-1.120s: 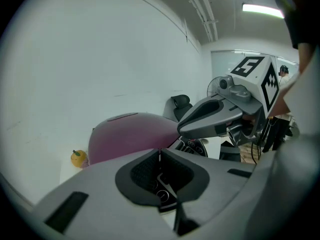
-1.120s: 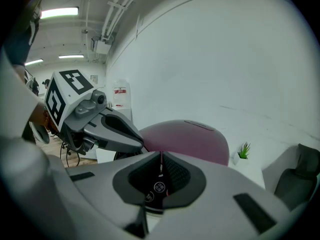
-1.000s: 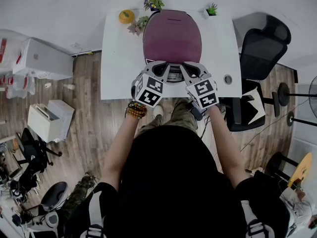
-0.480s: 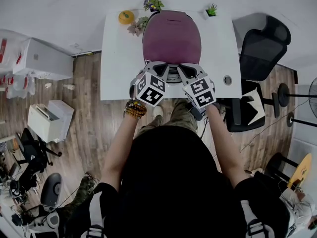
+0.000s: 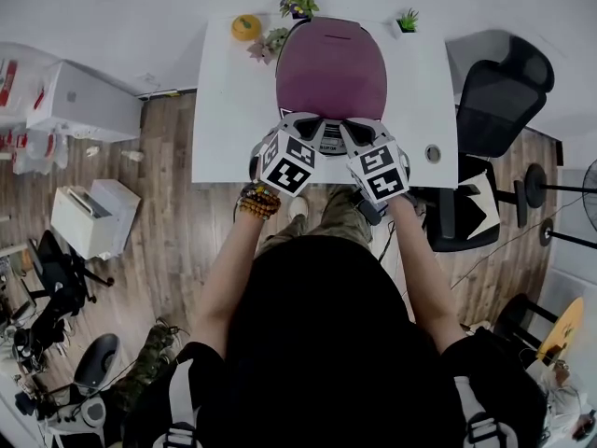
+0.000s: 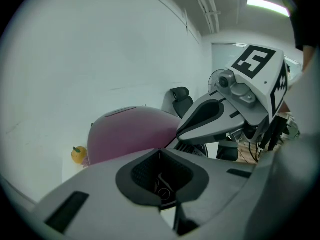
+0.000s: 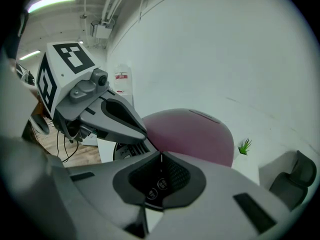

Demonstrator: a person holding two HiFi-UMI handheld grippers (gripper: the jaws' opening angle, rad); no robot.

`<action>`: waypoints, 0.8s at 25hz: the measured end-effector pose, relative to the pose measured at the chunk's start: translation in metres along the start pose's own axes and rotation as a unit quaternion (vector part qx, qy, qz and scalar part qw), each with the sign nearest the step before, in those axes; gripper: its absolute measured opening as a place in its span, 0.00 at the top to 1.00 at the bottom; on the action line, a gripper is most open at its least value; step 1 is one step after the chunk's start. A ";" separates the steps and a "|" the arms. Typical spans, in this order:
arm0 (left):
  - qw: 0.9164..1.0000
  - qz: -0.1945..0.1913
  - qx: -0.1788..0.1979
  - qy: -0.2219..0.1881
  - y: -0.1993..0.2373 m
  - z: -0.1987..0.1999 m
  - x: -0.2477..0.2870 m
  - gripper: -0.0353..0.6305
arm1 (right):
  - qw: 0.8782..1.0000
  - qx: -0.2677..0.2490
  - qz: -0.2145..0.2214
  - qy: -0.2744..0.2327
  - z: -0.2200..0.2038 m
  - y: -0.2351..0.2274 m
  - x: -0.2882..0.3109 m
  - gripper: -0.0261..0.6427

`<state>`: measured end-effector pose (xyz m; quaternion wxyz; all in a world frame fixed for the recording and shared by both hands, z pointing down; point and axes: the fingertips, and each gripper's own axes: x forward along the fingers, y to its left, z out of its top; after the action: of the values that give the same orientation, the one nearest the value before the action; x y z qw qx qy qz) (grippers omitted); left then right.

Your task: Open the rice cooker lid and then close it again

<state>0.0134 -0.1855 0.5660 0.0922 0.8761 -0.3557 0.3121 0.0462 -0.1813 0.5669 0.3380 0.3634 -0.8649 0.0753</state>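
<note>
We see a white desk (image 5: 224, 110) set against the wall, with a black office chair (image 5: 499, 87) at its right end. The rice cooker (image 5: 332, 82) stands on the desk, toward the back and near the middle, its purple lid (image 5: 331, 54) down and closed.

Both grippers sit at the cooker's front edge, just beside each other. The left gripper (image 5: 314, 131) has its fingers brought together at the tips and grips nothing. The right gripper (image 5: 341, 131) is the same, fingers closed tip to tip and empty. Through the hollow between its fingers we make out the cooker's buttons (image 7: 163, 183).

Behind the cooker we find potted flowers (image 5: 298, 4), a small green plant (image 5: 407, 19) and an orange ornament (image 5: 246, 26).
</note>
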 end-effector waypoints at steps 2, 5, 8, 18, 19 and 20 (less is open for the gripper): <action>1.000 0.000 -0.001 -0.001 0.001 0.000 0.000 0.91 | 1.000 0.005 0.000 0.001 0.000 -0.001 0.001 0.92; 1.000 0.002 -0.007 -0.009 0.002 0.000 0.000 0.91 | 1.000 0.006 0.002 0.001 -0.002 -0.001 0.002 0.92; 1.000 0.003 -0.012 -0.011 0.002 0.000 -0.001 0.91 | 1.000 0.003 0.001 0.006 -0.003 -0.001 0.002 0.92; 1.000 0.015 0.009 0.016 -0.002 -0.001 0.001 0.91 | 0.999 0.003 -0.009 0.032 -0.002 0.001 0.002 0.92; 1.000 0.019 0.013 0.019 -0.002 -0.002 0.001 0.91 | 0.999 0.004 -0.010 0.033 -0.002 0.001 0.002 0.92; 0.999 0.021 0.016 0.024 -0.003 -0.002 0.001 0.91 | 0.999 0.001 -0.011 0.035 -0.002 0.001 0.002 0.92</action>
<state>0.0147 -0.1831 0.5688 0.0802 0.8623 -0.3665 0.3401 0.0454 -0.1808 0.5701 0.3680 0.3702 -0.8487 0.0854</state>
